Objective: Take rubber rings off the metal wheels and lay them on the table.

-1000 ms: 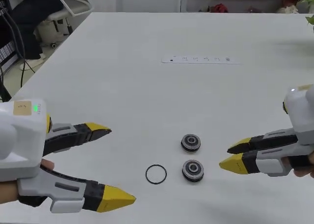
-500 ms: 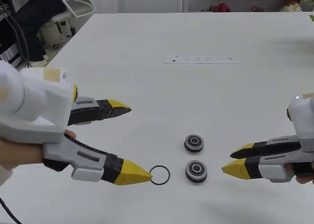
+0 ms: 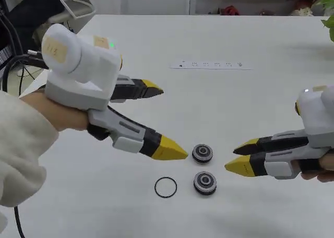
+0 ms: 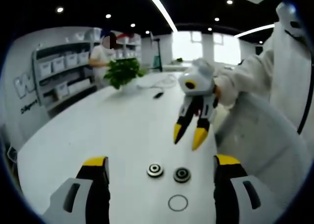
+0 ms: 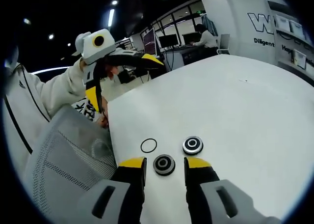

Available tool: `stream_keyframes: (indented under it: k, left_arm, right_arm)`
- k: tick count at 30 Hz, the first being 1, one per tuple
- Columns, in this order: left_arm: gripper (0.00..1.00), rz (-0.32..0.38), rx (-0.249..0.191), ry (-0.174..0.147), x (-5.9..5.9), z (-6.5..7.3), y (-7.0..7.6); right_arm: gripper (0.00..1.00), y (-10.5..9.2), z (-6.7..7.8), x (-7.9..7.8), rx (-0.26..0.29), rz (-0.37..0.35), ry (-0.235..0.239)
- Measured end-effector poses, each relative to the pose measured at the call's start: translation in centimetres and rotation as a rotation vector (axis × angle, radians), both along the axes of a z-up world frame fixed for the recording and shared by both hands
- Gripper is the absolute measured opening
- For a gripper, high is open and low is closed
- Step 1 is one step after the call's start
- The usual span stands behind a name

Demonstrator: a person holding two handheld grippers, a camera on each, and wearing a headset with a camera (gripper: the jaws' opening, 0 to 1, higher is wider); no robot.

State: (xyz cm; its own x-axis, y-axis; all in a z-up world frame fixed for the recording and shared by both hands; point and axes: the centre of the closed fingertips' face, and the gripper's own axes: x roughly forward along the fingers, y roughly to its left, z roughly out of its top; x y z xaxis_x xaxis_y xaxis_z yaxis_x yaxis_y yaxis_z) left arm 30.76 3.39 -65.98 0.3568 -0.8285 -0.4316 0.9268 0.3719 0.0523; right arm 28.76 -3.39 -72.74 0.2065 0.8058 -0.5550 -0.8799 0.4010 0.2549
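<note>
Two wheels stand on the worktop (image 3: 250,45), and one rubber ring (image 3: 166,186) lies loose at 9 o'clock of the near wheel (image 3: 205,181). The right tool (image 3: 234,158), jaws narrowly parted and empty, points toward 9 o'clock, and the near wheel lines up between its tips. The left tool (image 3: 168,121), jaws wide, has its lower tip just beside the far wheel (image 3: 202,153), at that wheel's 9 o'clock.

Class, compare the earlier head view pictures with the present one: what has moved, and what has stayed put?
The left gripper swung forward and rightward, jaws open. Its lower tip passed the loose rubber ring and now sits beside the farther wheel. Nothing was grasped or released. The right gripper, the ring, that wheel and the nearer wheel stayed roughly where they were.
</note>
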Motion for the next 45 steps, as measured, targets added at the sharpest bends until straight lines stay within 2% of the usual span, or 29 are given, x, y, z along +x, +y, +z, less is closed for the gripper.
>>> stream_keyframes:
  k: [2,4,5,6,8,10,13,15,16,18,20,23,25,30,35,40,45]
  left_arm:
    - [0.87,-0.009,-0.025,-0.006,0.2,-0.1,-0.5]
    - [0.86,-0.015,-0.069,-0.017,0.3,0.1,-1.0]
    - [0.86,-0.029,-0.118,-0.025,0.1,0.4,-1.5]
    - [0.86,-0.027,-0.148,-0.031,0.2,0.3,-1.6]
    - [0.82,-0.016,-0.175,-0.049,0.4,-0.1,-1.8]
    - [0.79,-0.014,-0.188,-0.053,0.3,-1.0,-2.0]
    - [0.76,-0.022,-0.190,-0.045,0.0,-2.2,-2.5]
    - [0.72,-0.030,-0.158,-0.036,-0.3,-3.6,-2.9]
    - [0.70,-0.056,-0.134,-0.045,-0.8,-4.3,-3.1]
    - [0.66,-0.051,-0.133,-0.039,-0.9,-5.0,-3.5]
    - [0.66,-0.047,-0.137,-0.019,-1.0,-5.8,-3.9]
    - [0.62,-0.057,-0.094,-0.036,-1.2,-7.0,-4.1]
    - [0.55,-0.059,-0.081,-0.029,-1.3,-7.6,-4.1]
    - [0.50,-0.085,-0.022,-0.036,-2.0,-9.3,-4.5]
    - [0.46,-0.095,0.006,-0.017,-1.9,-10.7,-5.0]
    - [0.41,-0.108,0.023,-0.014,-2.3,-11.4,-5.3]
    - [0.37,-0.127,0.050,-0.012,-2.8,-12.3,-5.6]
  right_arm:
    - [0.28,0.3,0.2,0.4,-0.004,0.008,-0.018]
    - [0.28,0.5,0.3,0.6,0.004,0.011,-0.020]
    - [0.28,0.8,0.5,0.8,0.018,0.015,-0.021]
    - [0.28,1.1,0.6,1.0,0.032,0.021,-0.029]
    - [0.28,1.7,0.8,1.1,0.065,0.036,-0.045]
    - [0.28,1.9,0.3,1.1,0.063,0.045,-0.052]
    - [0.28,2.3,-1.1,0.3,0.037,0.079,-0.055]
    - [0.29,2.4,-2.3,-0.4,0.007,0.105,-0.045]
    - [0.29,2.3,-2.8,-0.6,-0.009,0.107,-0.047]
    - [0.29,2.5,-3.6,-0.9,-0.016,0.107,-0.046]
    - [0.29,2.6,-4.5,-1.2,-0.027,0.109,-0.045]
    - [0.28,2.4,-5.4,-1.6,-0.058,0.134,-0.053]
    - [0.27,2.2,-5.9,-1.6,-0.072,0.132,-0.055]
    - [0.28,1.6,-6.7,-1.3,-0.089,0.108,-0.045]
    - [0.27,1.6,-7.2,-1.2,-0.080,0.081,-0.022]
    - [0.24,1.4,-8.3,-1.5,-0.124,0.099,-0.032]
    - [0.21,1.3,-8.2,-1.3,-0.126,0.103,-0.049]
